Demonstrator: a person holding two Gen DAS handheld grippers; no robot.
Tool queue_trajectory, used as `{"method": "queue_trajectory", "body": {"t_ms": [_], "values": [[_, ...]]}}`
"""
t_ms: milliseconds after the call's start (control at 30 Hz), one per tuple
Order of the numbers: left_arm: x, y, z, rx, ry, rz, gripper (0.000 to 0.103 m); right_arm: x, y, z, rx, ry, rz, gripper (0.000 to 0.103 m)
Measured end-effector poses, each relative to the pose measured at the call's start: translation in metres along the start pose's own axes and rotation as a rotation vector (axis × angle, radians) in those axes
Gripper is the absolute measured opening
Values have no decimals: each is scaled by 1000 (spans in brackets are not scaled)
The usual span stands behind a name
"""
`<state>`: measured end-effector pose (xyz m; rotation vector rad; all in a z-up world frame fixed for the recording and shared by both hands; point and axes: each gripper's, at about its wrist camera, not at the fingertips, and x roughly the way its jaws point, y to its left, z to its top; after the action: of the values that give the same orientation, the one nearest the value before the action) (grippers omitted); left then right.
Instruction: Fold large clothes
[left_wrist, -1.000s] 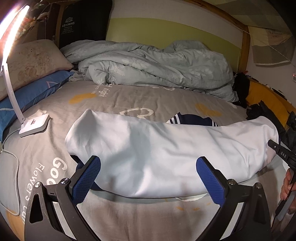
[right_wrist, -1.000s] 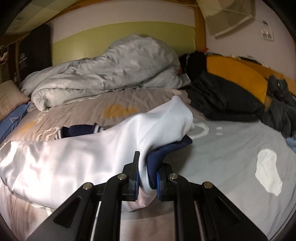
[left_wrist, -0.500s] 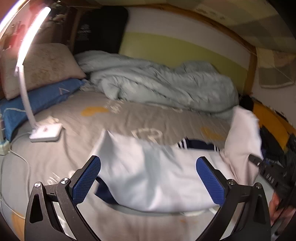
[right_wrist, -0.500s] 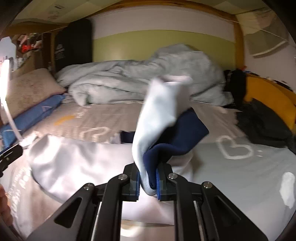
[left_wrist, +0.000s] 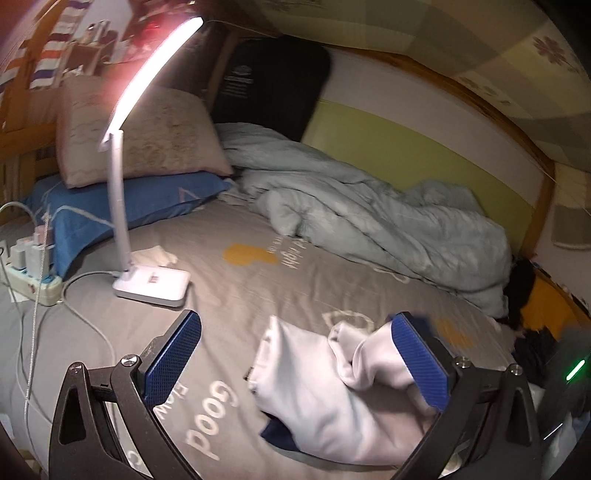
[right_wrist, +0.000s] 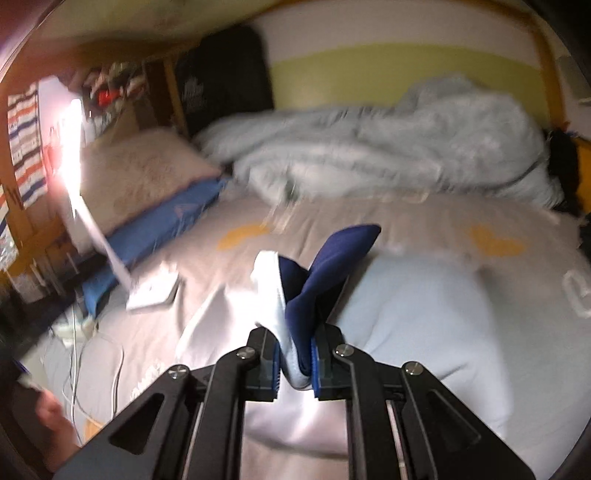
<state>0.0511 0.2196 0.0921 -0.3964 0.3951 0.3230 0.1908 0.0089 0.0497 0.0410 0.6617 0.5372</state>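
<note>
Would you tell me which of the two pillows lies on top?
The beige pillow lies on top; the blue pillow sits flat beneath it on the bed, behind the lamp.

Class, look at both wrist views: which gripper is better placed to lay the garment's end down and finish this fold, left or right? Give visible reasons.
Right. The right gripper is shut on the white-and-navy garment, its pinched end raised above the rest. The left gripper is open, holding nothing.

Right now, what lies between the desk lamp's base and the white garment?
Only bare grey bedsheet separates lamp base and white garment, clearest in the left wrist view.
</note>
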Motion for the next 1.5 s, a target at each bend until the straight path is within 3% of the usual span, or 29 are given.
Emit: {"method": "queue_trajectory", "body": {"t_ms": [133,233,400,500,533,567,667,767,867,900,933,967,1000,1100,1200,1300,1433,1467,1500], "values": [[10,13,2,-39,46,5,102,46,11,-44,-46,164,9,13],[27,11,-6,-28,136,-39,102,36,-13,-61,-24,150,47,16],[64,-12,-35,-37,334,-208,102,3,-43,-72,-61,179,94,25],[88,-24,-58,-109,463,-316,102,-19,-62,-76,-62,201,134,46],[95,-30,-66,-117,505,-345,102,-29,-70,-77,-48,203,159,68],[101,-38,-74,-111,539,-361,102,-39,-77,-78,-46,194,155,76],[114,-61,-96,-47,603,-343,102,-68,-91,-76,-115,120,71,76],[119,-82,-108,49,591,-279,103,-77,-121,-69,-103,78,-60,80],[124,-94,-115,83,575,-270,102,-66,-168,-61,32,110,-144,80],[124,-96,-115,101,562,-280,91,-60,-184,-59,89,121,-146,80],[124,-101,-115,143,532,-273,69,-55,-198,-58,136,132,-156,80],[122,-110,-114,208,504,-291,18,-51,-207,-58,166,137,-166,80],[119,-118,-110,266,466,-282,14,-48,-217,-58,197,142,-175,81],[95,-131,-86,340,292,-240,12,-45,-228,-57,229,152,-170,81],[75,-133,-47,353,206,-248,11,-47,-223,-55,193,146,-176,81],[81,-130,-36,434,233,-138,12,-46,-215,-48,175,134,-160,81],[124,-91,-49,335,373,9,12,-35,-200,-36,169,130,-135,85],[136,-84,-54,327,406,34,15,-31,-196,-32,171,130,-121,86],[144,-77,-58,315,421,61,26,-27,-193,-30,177,132,-102,86]]}}
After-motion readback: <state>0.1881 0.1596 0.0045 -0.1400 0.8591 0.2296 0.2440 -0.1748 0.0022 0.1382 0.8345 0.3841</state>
